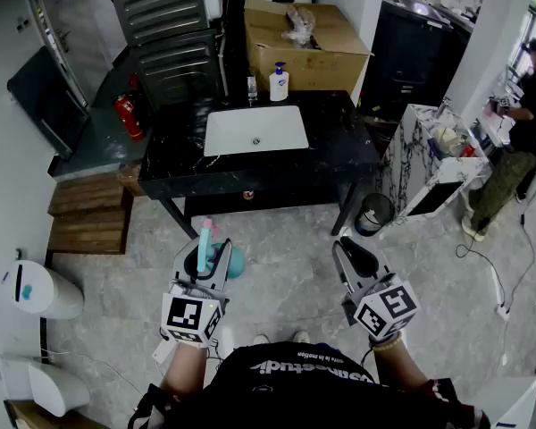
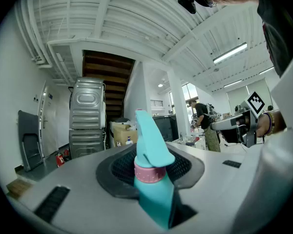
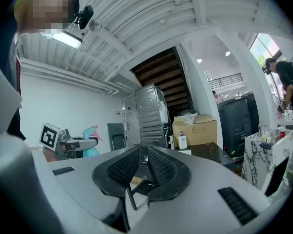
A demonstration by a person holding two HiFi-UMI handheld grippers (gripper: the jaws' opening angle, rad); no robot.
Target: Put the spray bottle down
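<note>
1. The left gripper (image 1: pixel 207 256) has its jaws clamped on the spray bottle (image 1: pixel 203 242), which is teal with a pink collar. It holds the bottle over the floor (image 1: pixel 286 226), well apart from the black tabletop (image 1: pixel 344 155).
2. The right gripper (image 1: pixel 351 254) has its jaws together with nothing between them.
3. First risk: if the jaws open here, we judge that the bottle falls to the floor, since nothing lies under it.
4. Second risk: a base set on the rim of the sink (image 1: pixel 255 130) would likely tip the bottle into the basin. A grip this close to the collar may also let the body swing.
5. Third risk: a reach too far back could knock the soap bottle (image 1: pixel 279 83) that stands before the cardboard box (image 1: pixel 330 47).
6. Writing: each gripper cube carries a square marker. We cannot read the white shirt print or the soap bottle's label.
</note>
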